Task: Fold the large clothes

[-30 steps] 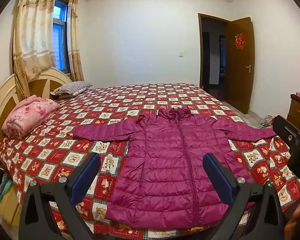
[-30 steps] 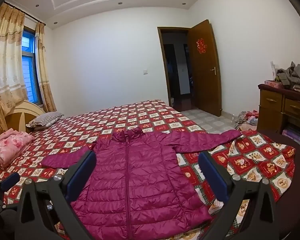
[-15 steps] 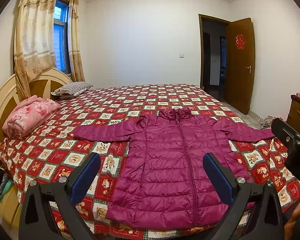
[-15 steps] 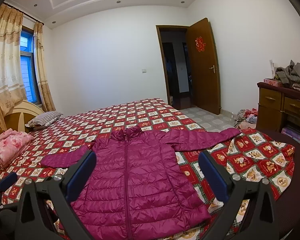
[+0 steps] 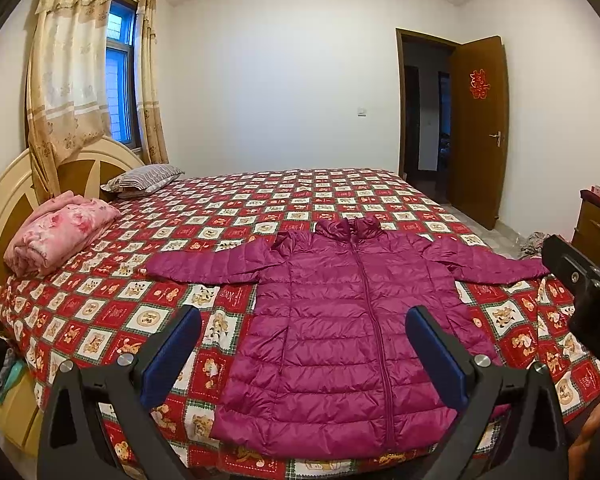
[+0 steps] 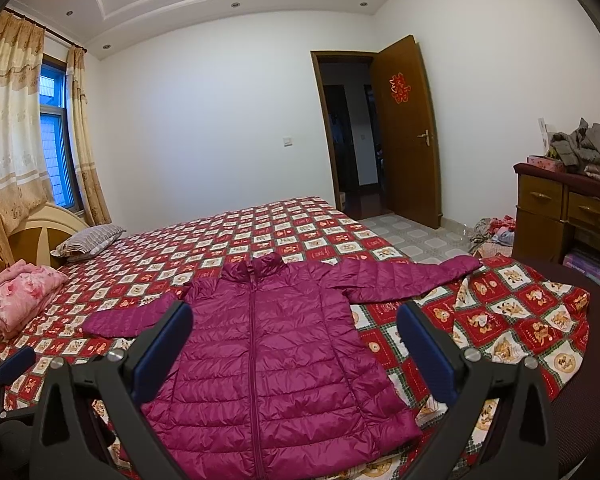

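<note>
A magenta quilted jacket [image 5: 340, 328] is laid flat, front up and zipped, on a bed [image 5: 260, 200] covered by a red and white checked spread. Its hem lies at the near edge of the bed and its collar points toward the far edge. Both sleeves are stretched straight out: one toward the headboard [image 5: 4, 208] side, the other toward the foot edge, where its cuff reaches the corner of the spread.

The left tongs [image 5: 302, 354] are held apart above the near edge, with the lower half of the jacket seen between the blue pads [image 5: 172, 356]. Nothing is gripped. The right tongs [image 6: 294, 354] are likewise held wide apart and empty, above the jacket's hem, nearer the foot corner. Whether either touches the fabric cannot be told.

A rolled pink blanket [image 5: 56, 236] is set at the headboard edge near the near corner, and a striped pillow [image 5: 144, 178] lies farther along that edge. Beyond the bed, a curtained window [image 5: 118, 84] and an open brown door [image 6: 408, 132] are seen. A wooden dresser [image 6: 556, 208] piled with grey clothes stands past the foot of the bed.
</note>
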